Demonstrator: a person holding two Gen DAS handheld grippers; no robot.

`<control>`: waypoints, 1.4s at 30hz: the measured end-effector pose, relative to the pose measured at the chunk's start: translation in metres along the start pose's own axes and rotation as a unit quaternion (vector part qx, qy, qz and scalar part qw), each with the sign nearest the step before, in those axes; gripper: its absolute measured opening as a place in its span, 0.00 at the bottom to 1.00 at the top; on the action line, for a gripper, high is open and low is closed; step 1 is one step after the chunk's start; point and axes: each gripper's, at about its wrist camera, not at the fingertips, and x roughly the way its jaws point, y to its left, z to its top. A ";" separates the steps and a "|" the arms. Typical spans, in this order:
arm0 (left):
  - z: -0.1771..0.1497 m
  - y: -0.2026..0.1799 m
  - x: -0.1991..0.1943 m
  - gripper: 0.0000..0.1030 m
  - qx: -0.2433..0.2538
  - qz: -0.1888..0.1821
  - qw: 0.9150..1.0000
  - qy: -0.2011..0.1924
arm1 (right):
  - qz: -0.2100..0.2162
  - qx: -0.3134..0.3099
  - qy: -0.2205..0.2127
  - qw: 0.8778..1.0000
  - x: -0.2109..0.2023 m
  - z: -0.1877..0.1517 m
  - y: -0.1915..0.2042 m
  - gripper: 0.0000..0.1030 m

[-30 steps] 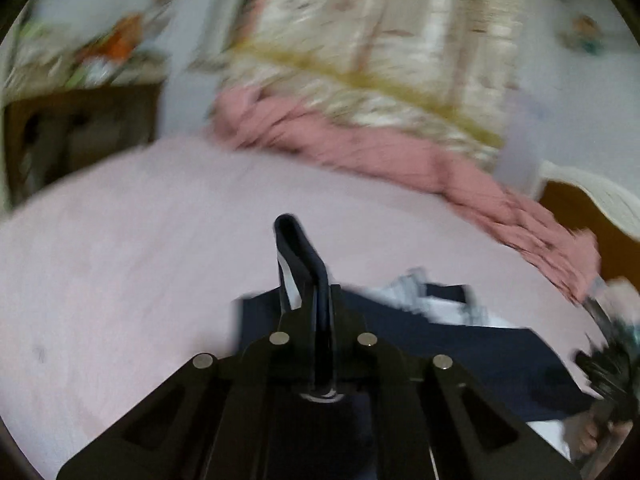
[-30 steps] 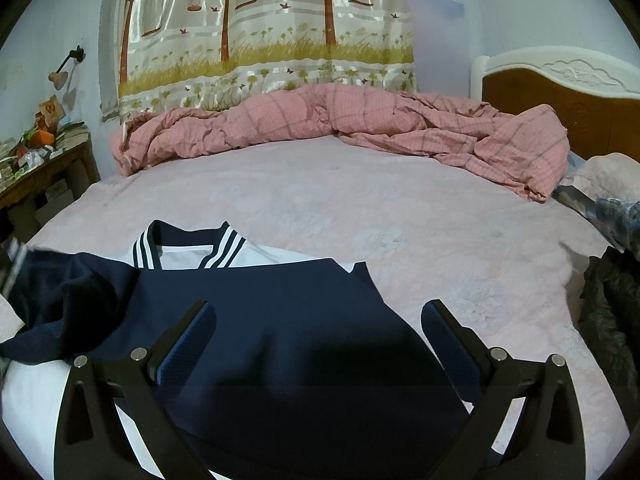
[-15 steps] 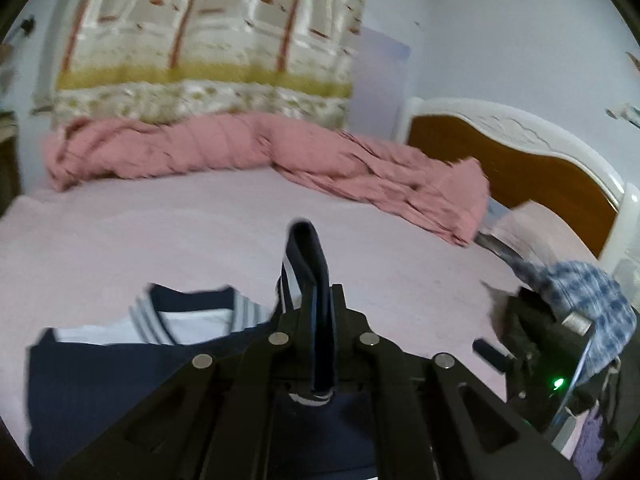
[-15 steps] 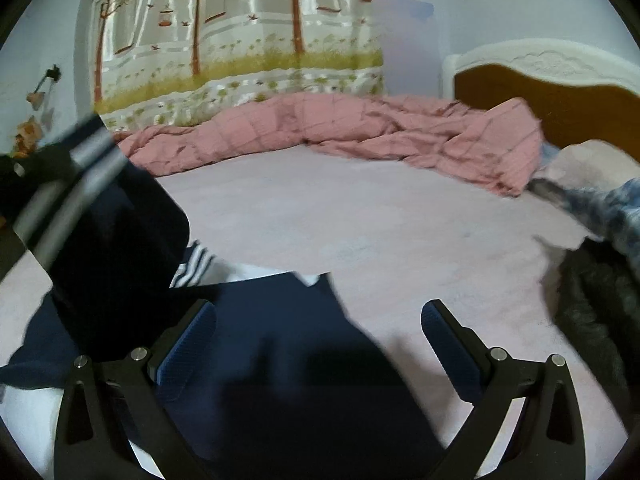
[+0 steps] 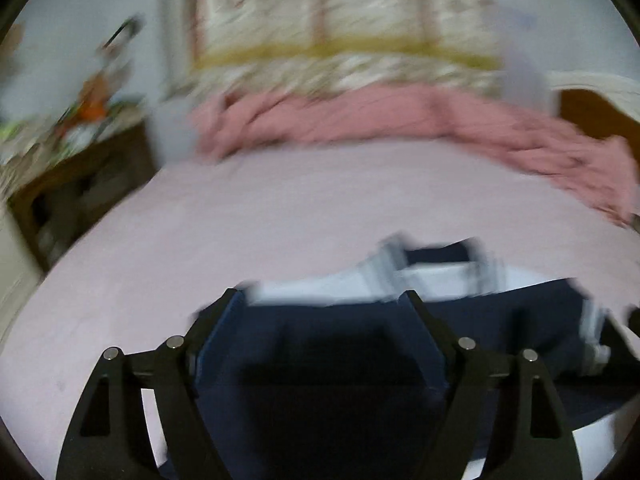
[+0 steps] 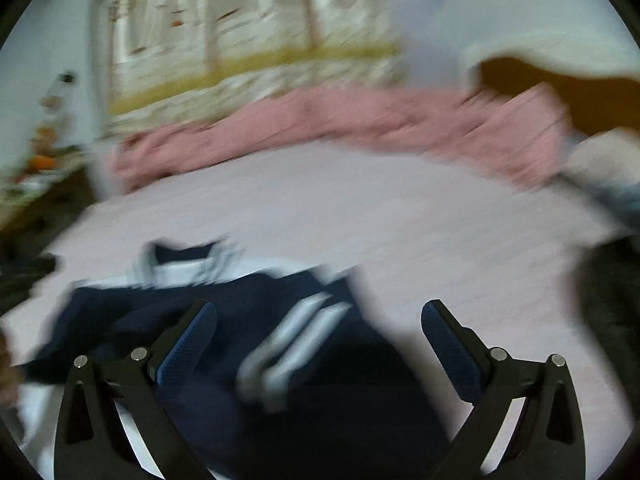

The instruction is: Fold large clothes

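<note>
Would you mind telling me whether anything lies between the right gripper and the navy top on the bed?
Nothing visible does. The right gripper hangs open directly over the navy top, whose striped sleeve cuff lies between the fingers. The bed around it shows only sheet.

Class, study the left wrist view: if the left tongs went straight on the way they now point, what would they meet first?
Most likely the navy garment lying on the pink bed sheet. The left tongs are opening with nothing pinched, angled down at its dark cloth. The picture is blurred, so depth is uncertain.
</note>
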 end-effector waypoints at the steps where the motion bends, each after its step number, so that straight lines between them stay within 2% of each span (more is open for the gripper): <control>1: -0.006 0.022 0.005 0.76 -0.024 -0.005 1.000 0.006 | 0.065 0.012 0.036 0.997 0.014 0.000 0.000 1.00; 2: -0.013 0.042 0.011 0.76 -0.045 -0.005 0.999 0.006 | 0.089 0.028 0.062 0.994 0.026 0.000 -0.001 0.97; 3: -0.018 0.058 0.020 0.76 -0.059 0.010 0.998 0.013 | 0.074 0.038 0.076 0.994 0.036 -0.002 -0.003 0.95; 4: -0.022 0.070 0.032 0.76 -0.069 0.026 0.997 0.034 | 0.026 0.022 0.091 0.995 0.046 -0.006 -0.001 0.95; 5: -0.024 0.079 0.047 0.76 -0.076 0.016 0.995 0.065 | -0.005 0.005 0.104 0.995 0.053 -0.008 0.002 0.95; 6: -0.028 0.084 0.062 0.76 -0.082 -0.022 0.991 0.099 | -0.014 0.002 0.121 0.993 0.060 -0.010 0.002 0.92; 7: -0.033 0.087 0.074 0.76 -0.088 -0.053 0.987 0.127 | -0.003 0.007 0.132 0.991 0.065 -0.011 0.001 0.89; 8: -0.037 0.086 0.084 0.76 -0.086 -0.060 0.983 0.152 | 0.006 0.010 0.141 0.990 0.070 -0.011 0.000 0.86; 9: -0.040 0.084 0.091 0.76 -0.077 -0.049 0.982 0.166 | 0.001 0.011 0.142 0.990 0.072 -0.011 -0.002 0.79; 10: -0.041 0.081 0.091 0.76 -0.069 -0.040 0.983 0.164 | -0.012 0.012 0.140 0.990 0.074 -0.010 -0.002 0.71; 11: -0.040 0.079 0.091 0.74 -0.062 -0.032 0.985 0.160 | -0.027 0.010 0.138 0.990 0.075 -0.010 -0.003 0.47; 12: -0.040 0.078 0.089 0.71 -0.056 -0.022 0.986 0.155 | -0.039 0.010 0.133 0.990 0.074 -0.010 -0.003 0.10; 13: -0.040 0.077 0.089 0.58 -0.053 -0.016 0.987 0.150 | -0.040 0.014 0.124 0.991 0.071 -0.010 -0.005 0.05; 14: -0.041 0.077 0.088 0.46 -0.052 -0.014 0.988 0.147 | -0.021 0.017 0.114 0.993 0.066 -0.008 -0.006 0.05; 15: -0.040 0.077 0.086 0.38 -0.052 -0.006 0.989 0.141 | -0.012 0.017 0.099 0.995 0.060 -0.007 -0.006 0.05; 16: -0.039 0.078 0.083 0.17 -0.052 0.013 0.990 0.133 | -0.015 0.013 0.069 0.997 0.049 -0.003 -0.006 0.05; 17: -0.038 0.082 0.079 0.05 -0.056 0.041 0.990 0.125 | -0.025 0.006 0.038 0.999 0.037 0.002 -0.007 0.05; 18: -0.039 0.089 0.076 0.05 -0.064 0.061 0.989 0.115 | -0.031 0.005 0.017 0.999 0.028 0.006 -0.009 0.05; 20: -0.039 0.104 0.073 0.03 -0.093 0.061 0.988 0.108 | -0.047 0.004 -0.016 0.999 0.012 0.013 -0.016 0.05; 22: -0.040 0.118 0.074 0.03 -0.120 0.065 0.984 0.111 | -0.049 0.018 -0.010 0.999 0.012 0.017 -0.026 0.05; 24: -0.040 0.122 0.077 0.03 -0.127 0.062 0.983 0.115 | -0.040 0.034 0.011 0.999 0.021 0.018 -0.033 0.05; 28: -0.043 0.114 0.079 0.04 -0.107 0.079 0.983 0.123 | -0.073 0.003 0.052 0.996 0.045 0.014 -0.022 0.05; 29: -0.044 0.114 0.078 0.08 -0.103 0.083 0.984 0.122 | -0.084 0.001 0.057 0.995 0.049 0.013 -0.021 0.05; 30: -0.042 0.110 0.079 0.09 -0.102 0.083 0.984 0.120 | -0.102 0.004 0.058 0.993 0.050 0.014 -0.022 0.05; 32: -0.042 0.110 0.073 0.11 -0.107 0.069 0.987 0.103 | -0.108 0.016 0.049 0.993 0.045 0.011 -0.028 0.08; 33: -0.040 0.112 0.069 0.15 -0.109 0.063 0.988 0.091 | -0.101 0.025 0.038 0.994 0.041 0.011 -0.031 0.11; 34: -0.039 0.113 0.063 0.28 -0.113 0.052 0.989 0.076 | -0.097 0.030 0.029 0.994 0.036 0.010 -0.033 0.14; 35: -0.037 0.115 0.059 0.39 -0.117 0.036 0.990 0.065 | -0.093 0.033 0.020 0.995 0.031 0.009 -0.033 0.23; 36: -0.036 0.115 0.056 0.39 -0.121 0.022 0.991 0.058 | -0.087 0.034 0.010 0.996 0.027 0.009 -0.033 0.37; 38: -0.035 0.114 0.049 0.37 -0.116 0.005 0.992 0.048 | -0.073 0.027 -0.003 0.997 0.019 0.008 -0.029 0.48; 40: -0.033 0.108 0.039 0.38 -0.099 -0.018 0.994 0.047 | -0.027 0.001 0.009 1.000 0.016 0.005 -0.017 0.48; 42: -0.033 0.099 0.027 0.51 -0.082 -0.044 0.995 0.048 | 0.021 -0.025 0.037 0.999 0.020 -0.001 -0.005 0.48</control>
